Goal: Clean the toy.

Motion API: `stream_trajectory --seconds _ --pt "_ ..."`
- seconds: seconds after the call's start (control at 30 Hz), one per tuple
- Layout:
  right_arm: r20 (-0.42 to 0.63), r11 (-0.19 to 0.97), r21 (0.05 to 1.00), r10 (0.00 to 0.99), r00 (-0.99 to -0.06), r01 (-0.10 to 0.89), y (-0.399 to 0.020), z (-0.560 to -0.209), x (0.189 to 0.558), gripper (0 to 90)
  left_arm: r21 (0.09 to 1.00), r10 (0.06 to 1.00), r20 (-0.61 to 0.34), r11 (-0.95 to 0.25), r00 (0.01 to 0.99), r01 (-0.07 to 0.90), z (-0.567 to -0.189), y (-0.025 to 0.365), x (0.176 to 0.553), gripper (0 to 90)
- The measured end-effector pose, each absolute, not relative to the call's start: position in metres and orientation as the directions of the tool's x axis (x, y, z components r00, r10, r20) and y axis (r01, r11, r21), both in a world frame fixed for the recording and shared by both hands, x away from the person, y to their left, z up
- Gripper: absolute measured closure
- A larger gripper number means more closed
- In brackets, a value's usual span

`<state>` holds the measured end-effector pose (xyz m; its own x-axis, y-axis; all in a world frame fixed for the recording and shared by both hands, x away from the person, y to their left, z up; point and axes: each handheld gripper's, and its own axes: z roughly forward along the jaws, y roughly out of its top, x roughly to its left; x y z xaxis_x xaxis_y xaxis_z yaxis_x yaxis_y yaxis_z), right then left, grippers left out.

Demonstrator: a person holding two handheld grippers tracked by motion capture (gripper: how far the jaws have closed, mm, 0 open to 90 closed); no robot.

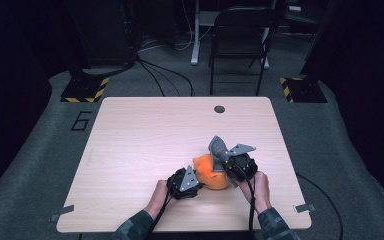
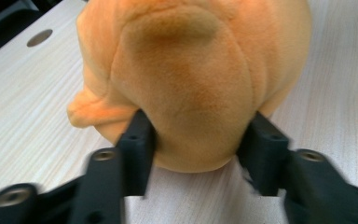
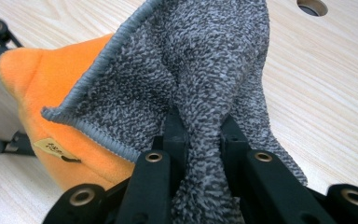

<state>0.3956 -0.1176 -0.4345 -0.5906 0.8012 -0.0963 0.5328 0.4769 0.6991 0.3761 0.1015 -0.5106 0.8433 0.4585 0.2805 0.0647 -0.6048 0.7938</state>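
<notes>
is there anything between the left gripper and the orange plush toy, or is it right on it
Nothing visible stands between them. The left gripper has its two jaws on either side of the orange plush toy, pads pressing into the fabric. The grey cloth is at the toy's other side, pinched in the right gripper.

There's a big "6" (image 1: 81, 121) marked on the grey floor left of the table. The plush's little tan tag (image 3: 52, 148) has print, too blurry to read.

L gripper (image 2: 196, 149) fingers (image 2: 137, 149) pressed into orange plush toy (image 2: 191, 79), pale wood table (image 2: 23, 107), round hole (image 2: 39, 37)
</notes>
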Motion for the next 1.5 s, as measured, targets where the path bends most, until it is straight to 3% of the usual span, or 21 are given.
stream_trajectory --seconds 0.1,0.2,0.37,0.53,1.0,1.27,1.5 --pt "-0.091 0.469 0.709 0.801 -0.592 0.526 -0.119 -0.433 0.395 77.7 0.795 0.457 0.280 -0.604 0.844 0.063 -0.511 0.102 0.376 65.8" --pt "-0.063 0.433 0.743 0.805 -0.590 0.511 -0.132 -0.423 0.393 77.6 0.797 0.456 0.280 -0.601 0.845 0.060 -0.510 0.102 0.375 71.8" --pt "-0.058 0.364 0.768 0.859 -0.508 0.528 -0.175 -0.410 0.389 77.6 0.805 0.456 0.272 -0.590 0.847 0.060 -0.511 0.104 0.376 74.2" --pt "-0.032 0.305 0.726 0.910 -0.413 0.617 -0.209 -0.433 0.399 77.4 0.816 0.461 0.276 -0.576 0.843 0.049 -0.512 0.104 0.375 76.3" --pt "-0.021 0.282 0.697 0.927 -0.374 0.659 -0.218 -0.445 0.409 77.3 0.873 0.501 0.220 -0.483 0.837 0.060 -0.503 0.111 0.376 79.4" --pt "-0.021 0.271 0.701 0.932 -0.361 0.660 -0.222 -0.445 0.410 77.3 0.905 0.514 0.083 -0.398 0.854 0.151 -0.472 0.124 0.378 79.1" --pt "-0.016 0.266 0.700 0.934 -0.358 0.662 -0.220 -0.444 0.410 77.3 0.899 0.500 -0.104 -0.323 0.860 0.296 -0.448 0.132 0.377 78.8"
